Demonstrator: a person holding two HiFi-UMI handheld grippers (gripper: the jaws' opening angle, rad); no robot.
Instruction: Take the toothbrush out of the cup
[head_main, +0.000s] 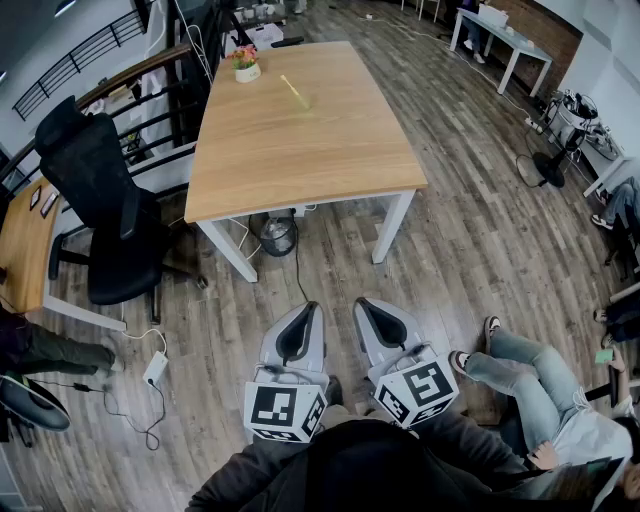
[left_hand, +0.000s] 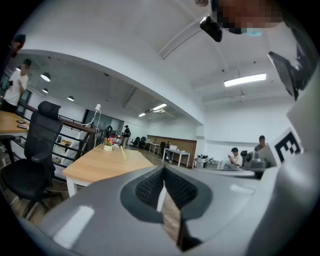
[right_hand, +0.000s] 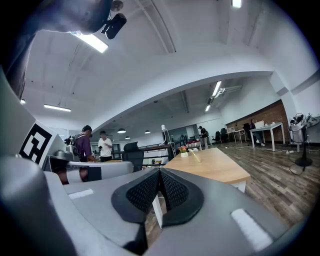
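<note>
A yellow toothbrush (head_main: 294, 92) stands tilted on the far half of the wooden table (head_main: 300, 150). The cup under it is clear and hard to make out. The same toothbrush (left_hand: 123, 152) shows small and far off in the left gripper view, and again as the toothbrush (right_hand: 194, 155) in the right gripper view. My left gripper (head_main: 300, 322) and right gripper (head_main: 375, 318) hang side by side over the floor, well short of the table's near edge. Both are shut, with nothing between the pads of the left gripper (left_hand: 162, 187) or the right gripper (right_hand: 159, 192).
A small flower pot (head_main: 246, 65) sits at the table's far left corner. A black office chair (head_main: 110, 215) stands left of the table, and a bin (head_main: 278, 237) sits under it. A person (head_main: 540, 390) sits at my right. A power strip (head_main: 155, 368) and cables lie on the floor at left.
</note>
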